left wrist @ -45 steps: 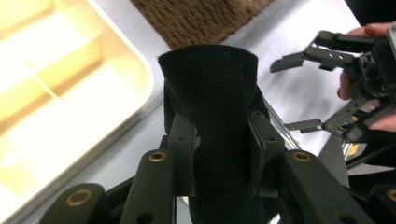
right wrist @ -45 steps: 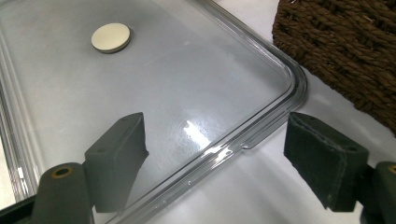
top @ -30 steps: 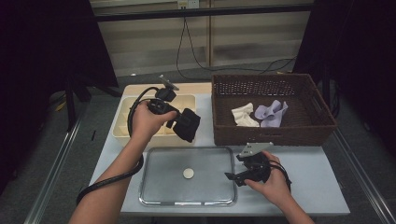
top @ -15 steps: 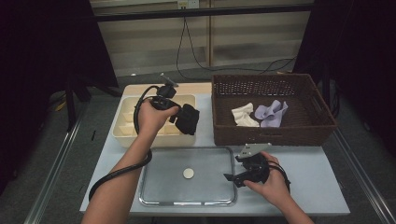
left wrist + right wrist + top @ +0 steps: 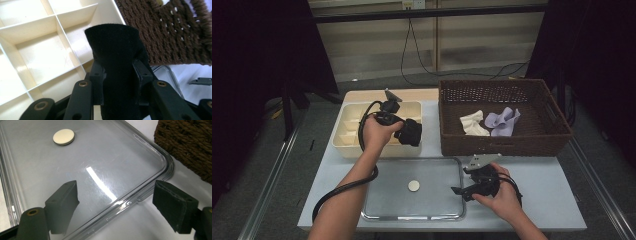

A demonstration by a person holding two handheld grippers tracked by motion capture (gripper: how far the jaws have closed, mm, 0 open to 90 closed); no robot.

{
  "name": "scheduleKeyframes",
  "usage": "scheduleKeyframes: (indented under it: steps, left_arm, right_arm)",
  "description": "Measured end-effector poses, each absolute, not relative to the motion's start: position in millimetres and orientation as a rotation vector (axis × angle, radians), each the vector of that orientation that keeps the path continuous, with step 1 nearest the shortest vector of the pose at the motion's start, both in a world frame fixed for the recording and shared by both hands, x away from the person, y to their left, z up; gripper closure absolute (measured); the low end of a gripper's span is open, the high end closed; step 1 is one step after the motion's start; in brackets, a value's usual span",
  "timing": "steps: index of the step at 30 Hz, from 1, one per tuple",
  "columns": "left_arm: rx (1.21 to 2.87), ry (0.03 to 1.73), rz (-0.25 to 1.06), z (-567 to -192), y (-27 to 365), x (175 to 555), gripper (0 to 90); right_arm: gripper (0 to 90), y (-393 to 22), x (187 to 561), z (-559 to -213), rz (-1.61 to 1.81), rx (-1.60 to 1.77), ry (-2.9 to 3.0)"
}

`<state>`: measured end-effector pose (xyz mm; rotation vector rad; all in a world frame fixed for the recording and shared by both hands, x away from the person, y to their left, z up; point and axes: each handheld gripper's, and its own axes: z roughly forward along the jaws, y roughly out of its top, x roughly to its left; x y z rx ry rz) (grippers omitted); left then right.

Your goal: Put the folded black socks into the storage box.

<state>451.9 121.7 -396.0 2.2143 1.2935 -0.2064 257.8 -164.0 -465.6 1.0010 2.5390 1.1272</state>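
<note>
My left gripper (image 5: 408,131) is shut on a rolled black cloth (image 5: 411,133), held over the right side of the cream divided box (image 5: 346,136). In the left gripper view the black cloth (image 5: 117,60) stands squeezed between the two pads (image 5: 98,72), above the box's compartments (image 5: 40,55). My right gripper (image 5: 464,191) rests low at the right edge of the clear lid (image 5: 387,200), jaws wide apart. In the right gripper view its pads (image 5: 62,206) are spread with nothing between them, over the corner of the clear lid (image 5: 105,162) with its small round knob (image 5: 63,137).
A brown woven basket (image 5: 507,142) at the back right holds a cream cloth (image 5: 474,123) and a lilac cloth (image 5: 502,120). The table (image 5: 542,190) is pale, with its front edge near the person. A black cable trails from the left gripper down the forearm.
The left hand has sunk and drifted a little right with the black cloth, closer to the cream box. The right hand has stayed where it was.
</note>
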Motion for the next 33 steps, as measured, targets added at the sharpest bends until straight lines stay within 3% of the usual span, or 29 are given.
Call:
scheduleKeyframes:
  steps: [19, 23, 33]
  left_arm:
    - [2.314, 1.262, -0.100, -409.1, 111.6, 445.5, 61.5]
    - [2.320, 1.264, -0.091, -406.3, 113.4, 446.4, 53.8]
    - [2.298, 1.273, -0.089, -388.3, 124.6, 450.4, 46.1]
  right_arm:
    - [20.1, -159.7, 256.6, -466.7, 1.119, 0.981, 2.557]
    - [20.1, -160.1, 256.5, -466.6, 1.114, 0.981, 2.560]
    - [19.6, -161.2, 257.1, -466.5, 1.122, 0.984, 2.552]
